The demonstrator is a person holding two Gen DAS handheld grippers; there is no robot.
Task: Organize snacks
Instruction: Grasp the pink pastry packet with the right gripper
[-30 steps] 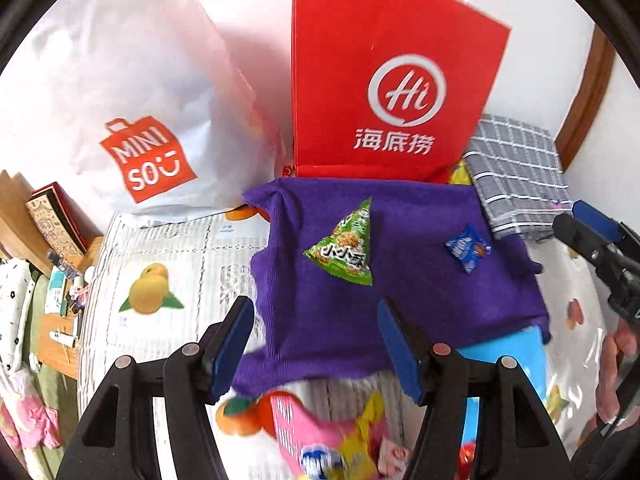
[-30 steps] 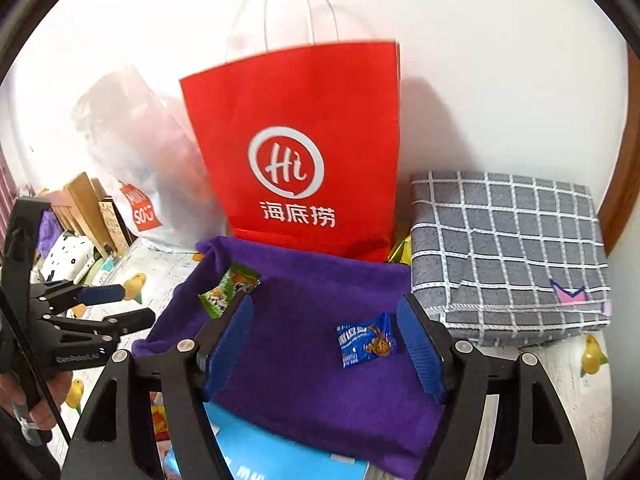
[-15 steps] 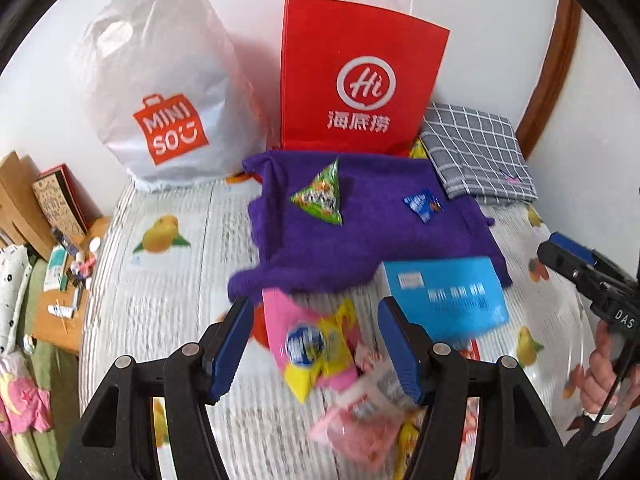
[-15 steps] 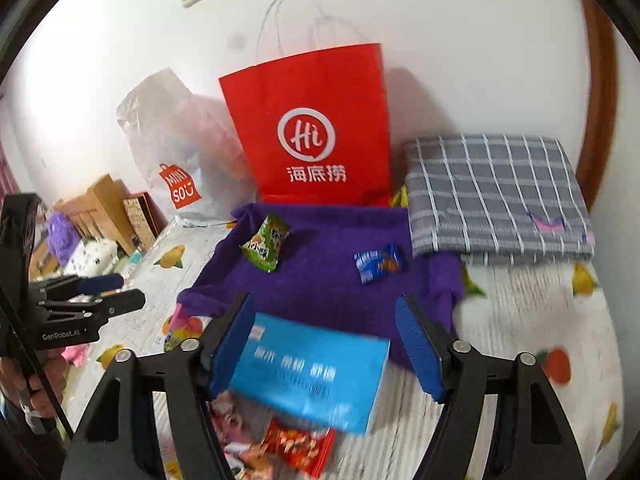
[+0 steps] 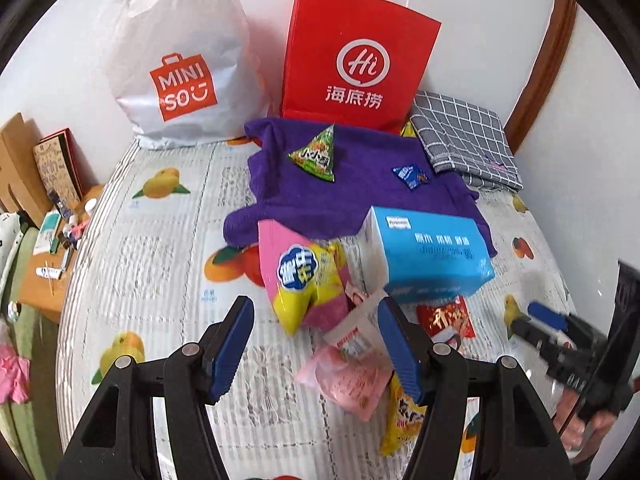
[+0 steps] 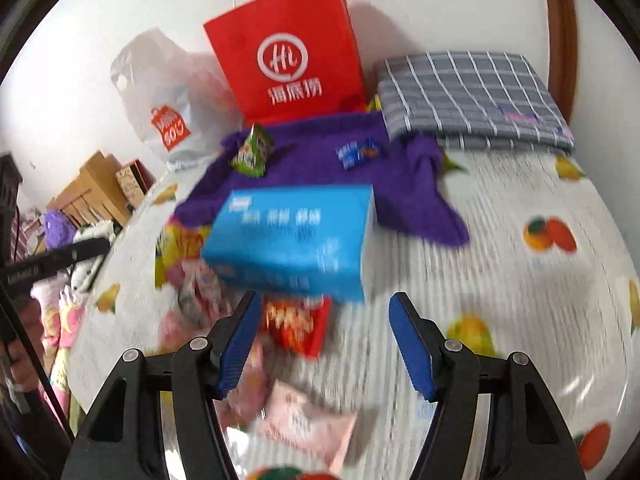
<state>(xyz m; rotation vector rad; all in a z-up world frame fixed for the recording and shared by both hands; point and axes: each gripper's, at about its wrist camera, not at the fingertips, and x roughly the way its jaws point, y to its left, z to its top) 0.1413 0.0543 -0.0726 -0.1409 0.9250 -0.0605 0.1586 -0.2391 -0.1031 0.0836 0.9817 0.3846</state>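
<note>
- The bed (image 5: 160,248) fills the room's near side. Its sheet has fruit pictures, and a white wall is behind it.
- A white bag (image 5: 180,60) and a red bag (image 5: 356,52) stand far back against the wall, likely waiting to be filled.
- A purple cloth (image 5: 360,192) lies in front of them with a green snack (image 5: 316,156) and a small blue snack (image 5: 410,175) on it, maybe already sorted.
- A blue box (image 5: 432,256) sits on the near pile of snacks (image 5: 316,288).
- The left tool (image 5: 316,344) is half open over the pile, holding nothing.
- The right tool (image 6: 320,340) is closing, with nothing gripped.
</note>
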